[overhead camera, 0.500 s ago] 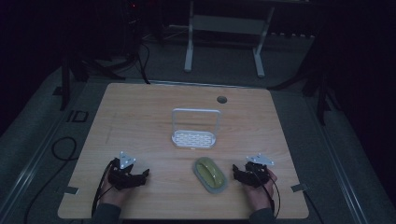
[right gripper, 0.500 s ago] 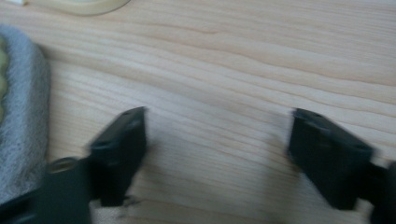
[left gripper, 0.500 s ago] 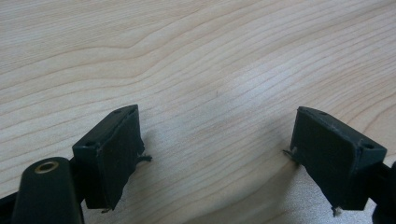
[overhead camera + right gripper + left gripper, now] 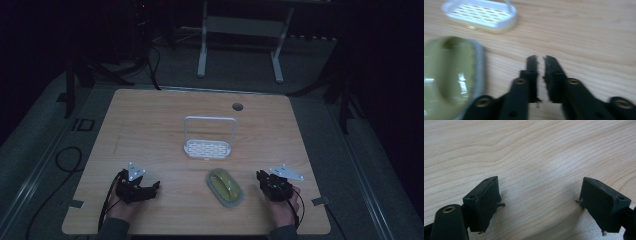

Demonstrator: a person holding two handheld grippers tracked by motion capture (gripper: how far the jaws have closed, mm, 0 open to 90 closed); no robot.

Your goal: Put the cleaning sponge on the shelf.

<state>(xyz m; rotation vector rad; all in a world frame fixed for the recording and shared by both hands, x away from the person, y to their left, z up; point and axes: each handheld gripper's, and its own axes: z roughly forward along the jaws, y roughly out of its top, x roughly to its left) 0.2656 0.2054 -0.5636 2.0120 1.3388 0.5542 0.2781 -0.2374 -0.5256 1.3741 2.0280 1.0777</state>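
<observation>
Nothing is held yet; this reads as the approach stage before a first grasp.

Left gripper (image 4: 150,189) is set low over bare table (image 4: 150,125) at the near left, jaws spread wide, nothing between them; in the left gripper view just wood grain is seen between the pads (image 4: 482,203).

Right gripper (image 4: 261,176) is parked at the near right, jaws nearly closed with a thin slit between them, empty. The brush (image 4: 225,186), green with a grey rim, is lying flat on the table just to its left, near but apart. In the right gripper view it is seen blurred at the left edge (image 4: 451,75).

The soap dish (image 4: 208,148), white with a slotted floor and a tall wire handle, is standing upright behind the brush, mid-table, apart from it.

Judgement: the brush is likely the target, the dish possibly the destination. Next move: right jaws to be opened wider than the brush body, gripper swung left and lined up across its narrow side before closing. Risk: the brush being pushed aside by closed jaws.
</observation>
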